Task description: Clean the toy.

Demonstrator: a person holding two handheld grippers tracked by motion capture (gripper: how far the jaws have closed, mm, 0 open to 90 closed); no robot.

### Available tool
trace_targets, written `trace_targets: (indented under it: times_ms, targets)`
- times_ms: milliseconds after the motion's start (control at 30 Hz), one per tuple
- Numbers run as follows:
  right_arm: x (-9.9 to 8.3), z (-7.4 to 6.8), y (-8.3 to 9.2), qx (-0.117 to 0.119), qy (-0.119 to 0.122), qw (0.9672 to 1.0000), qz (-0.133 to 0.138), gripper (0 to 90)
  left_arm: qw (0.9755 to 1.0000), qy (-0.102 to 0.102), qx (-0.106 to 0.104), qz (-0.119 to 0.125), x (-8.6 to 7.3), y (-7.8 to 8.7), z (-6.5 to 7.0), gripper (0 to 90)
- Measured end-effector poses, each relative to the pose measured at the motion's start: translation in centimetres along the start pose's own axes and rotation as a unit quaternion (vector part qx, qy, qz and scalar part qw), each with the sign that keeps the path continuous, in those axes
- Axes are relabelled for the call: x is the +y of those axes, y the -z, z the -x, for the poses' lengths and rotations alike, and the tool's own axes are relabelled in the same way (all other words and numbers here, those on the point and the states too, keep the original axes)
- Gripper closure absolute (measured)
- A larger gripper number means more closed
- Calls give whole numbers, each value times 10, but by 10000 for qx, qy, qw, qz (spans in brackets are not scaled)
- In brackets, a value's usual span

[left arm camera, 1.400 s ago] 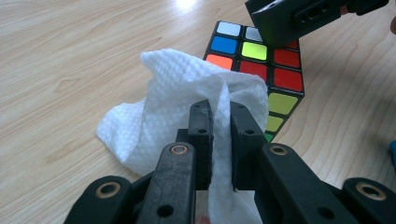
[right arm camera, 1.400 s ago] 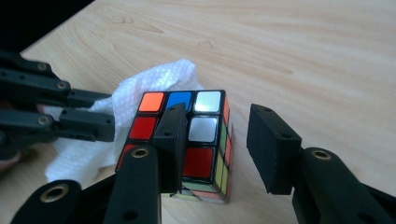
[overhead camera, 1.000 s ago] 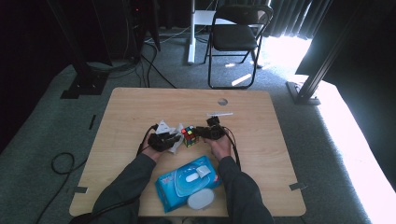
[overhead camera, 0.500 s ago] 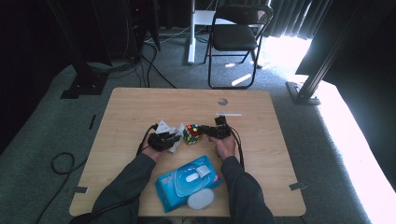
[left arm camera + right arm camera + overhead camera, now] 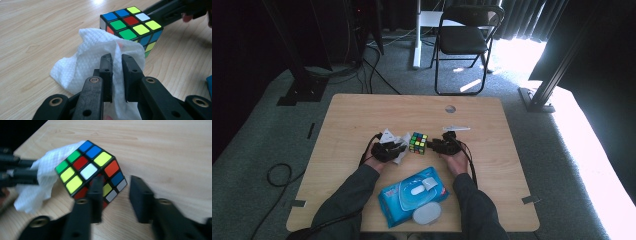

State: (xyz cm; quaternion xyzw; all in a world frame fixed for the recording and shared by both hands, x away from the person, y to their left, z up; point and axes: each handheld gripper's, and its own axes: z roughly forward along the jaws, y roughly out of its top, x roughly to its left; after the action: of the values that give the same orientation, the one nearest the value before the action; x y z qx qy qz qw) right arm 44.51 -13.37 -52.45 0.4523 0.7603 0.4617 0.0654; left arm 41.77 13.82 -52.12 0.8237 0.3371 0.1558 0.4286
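Note:
A colour-scrambled puzzle cube [image 5: 418, 142] [image 5: 130, 25] [image 5: 87, 170] rests on the wooden table [image 5: 362, 115] between my two hands. My left gripper [image 5: 398, 148] [image 5: 116, 58] is shut on a crumpled white wipe [image 5: 82, 57] [image 5: 37, 185], which lies against the cube's left side. My right gripper [image 5: 435, 145] [image 5: 115, 180] points at the cube's near corner. Its jaws have just been opening and now stand apart, with the corner at the left jaw and nothing pressed between the pads.
A blue pack of wipes [image 5: 413, 188] and a round white lid [image 5: 427, 213] lie near the table's front edge between the forearms. A small white strip [image 5: 457, 128] lies behind the right gripper. A folding chair [image 5: 464, 35] stands beyond the table.
The right gripper has shifted slightly beside the cube, and its jaws now stand apart. The left hand and the wipe have kept still.

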Motion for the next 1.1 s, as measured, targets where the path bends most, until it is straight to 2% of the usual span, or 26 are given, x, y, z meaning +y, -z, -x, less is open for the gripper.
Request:
trace_targets:
  times_ms: [67, 167, 200, 267, 333, 433, 467, 533, 633, 733, 767, 933, 1000, 1100]
  targets:
    - [2, -3, 4, 28, 409, 9991, 111, 443, 10000, 14, 11, 10, 0, 0, -1, 798]
    - [7, -10, 8, -4, 949, 9953, 207, 317, 10000, 16, 11, 22, 0, 0, -1, 797]
    - [9, -12, 7, 63, 1024, 9945, 195, 283, 10000, 14, 13, 16, 1, 0, 0, 797]
    - [12, -16, 5, 43, 1239, 9921, 189, 236, 10000, 13, 13, 14, 1, 0, 0, 797]
    - [14, -17, 3, 88, 1316, 9912, 151, 227, 10000, 13, 10, 15, 1, 0, 0, 797]
    - [18, -23, -7, 184, 1655, 9860, -55, 167, 10000, 13, 18, 19, 1, 1, -1, 796]
    - [18, -23, -7, 184, 1655, 9860, -55, 167, 10000, 25, 23, 25, 1, 2, -1, 796]
    - [21, -23, -13, 166, 1800, 9834, -123, 168, 10000, 25, 20, 19, 2, 3, -2, 795]
    - [23, -21, -18, 190, 1794, 9834, -219, 168, 10000, 21, 17, 18, 2, 3, -2, 795]
    - [26, -18, -22, 233, 1857, 9819, -299, 169, 10000, 21, 7, 24, 2, 3, -1, 794]
    - [26, -18, -24, 283, 1890, 9810, -329, 169, 10000, 21, 7, 24, 2, 3, -1, 792]
    - [25, -21, -34, 229, 2103, 9759, -544, 155, 10000, 13, 3, 21, 2, 3, -1, 791]
    - [24, -22, -37, 178, 2138, 9751, -557, 155, 10000, 7, 10, 14, 3, 3, -1, 791]
    - [25, -23, -39, 189, 2104, 9759, -544, 159, 10000, 0, 6, 10, 3, 3, -1, 791]
